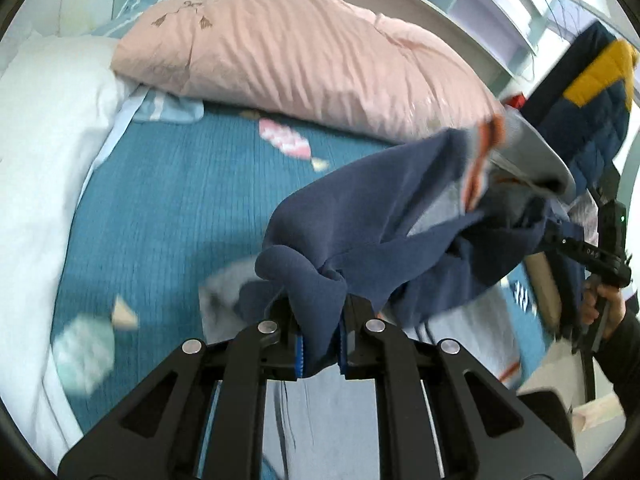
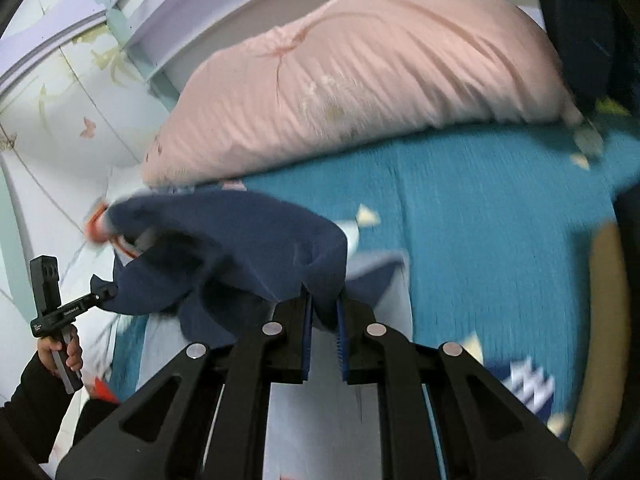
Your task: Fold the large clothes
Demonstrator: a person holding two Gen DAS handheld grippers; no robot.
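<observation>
Left wrist view: left claw (image 1: 320, 340) and right claw (image 2: 324, 332) each clamp the navy garment (image 1: 380, 232), stretching it above the bed (image 1: 180, 200) for folding.

Open blue bedspread (image 1: 168, 208) ahead, pink duvet (image 1: 304, 60) heaped behind, white bedding (image 1: 44, 128) leftward

There were two claws: the left claw (image 1: 320, 336) and the right claw (image 2: 324, 332), and each pinched a fold of one navy garment (image 1: 380, 232), the only piece of clothing lifted between them. One bed (image 1: 180, 208) with a teal cover lay underneath. On it sat one pink duvet (image 1: 304, 60) and one white pillow (image 1: 44, 120). One dark jacket with a yellow patch (image 1: 592, 92) hung at the edge. Two hands showed, one per view (image 1: 600, 308) (image 2: 60, 354).
</observation>
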